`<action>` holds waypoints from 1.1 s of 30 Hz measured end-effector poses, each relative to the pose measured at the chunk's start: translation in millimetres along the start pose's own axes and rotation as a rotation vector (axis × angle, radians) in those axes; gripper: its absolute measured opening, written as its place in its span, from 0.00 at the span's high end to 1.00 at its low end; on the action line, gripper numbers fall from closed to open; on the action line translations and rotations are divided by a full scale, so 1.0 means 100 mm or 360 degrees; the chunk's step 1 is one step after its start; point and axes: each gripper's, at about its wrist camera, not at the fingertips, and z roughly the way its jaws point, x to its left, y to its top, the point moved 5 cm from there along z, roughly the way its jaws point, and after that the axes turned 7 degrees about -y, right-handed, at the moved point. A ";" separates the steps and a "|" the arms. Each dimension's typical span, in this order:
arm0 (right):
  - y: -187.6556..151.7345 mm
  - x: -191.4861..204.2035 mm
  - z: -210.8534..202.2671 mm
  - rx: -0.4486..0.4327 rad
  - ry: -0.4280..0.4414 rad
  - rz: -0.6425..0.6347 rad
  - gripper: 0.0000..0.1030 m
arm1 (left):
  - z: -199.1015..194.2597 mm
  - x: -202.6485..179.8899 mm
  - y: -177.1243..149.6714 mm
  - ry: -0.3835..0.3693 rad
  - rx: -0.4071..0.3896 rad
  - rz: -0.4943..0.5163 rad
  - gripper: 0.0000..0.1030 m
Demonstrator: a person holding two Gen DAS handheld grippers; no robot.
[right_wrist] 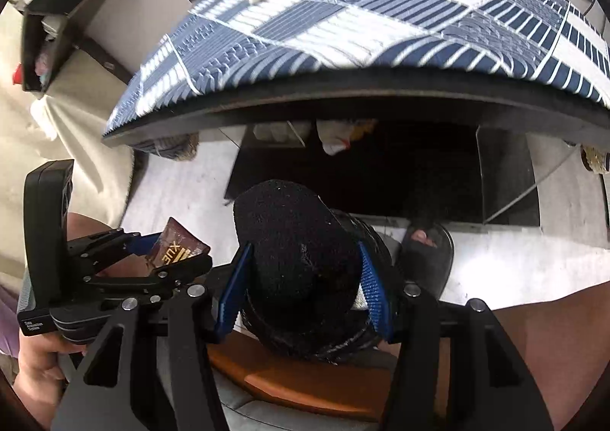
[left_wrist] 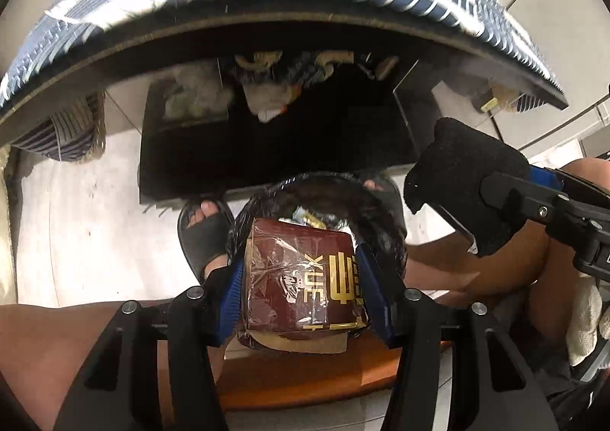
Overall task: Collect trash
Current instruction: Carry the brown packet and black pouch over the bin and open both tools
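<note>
Maroon box (left_wrist: 305, 278) between left jaws

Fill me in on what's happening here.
A seated person is collecting trash with two handheld grippers. The left gripper is clamped on a maroon packet with gold lettering, held over a black-lined trash bin between their feet. The right gripper grips a black sponge-like object above the same bin. More litter lies on the blue patterned table.
</note>
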 end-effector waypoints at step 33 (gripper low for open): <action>-0.04 -0.07 0.59 0.0320 -0.0013 0.0058 0.46 | 0.44 0.05 -0.15 -0.0144 0.0297 -0.0074 0.48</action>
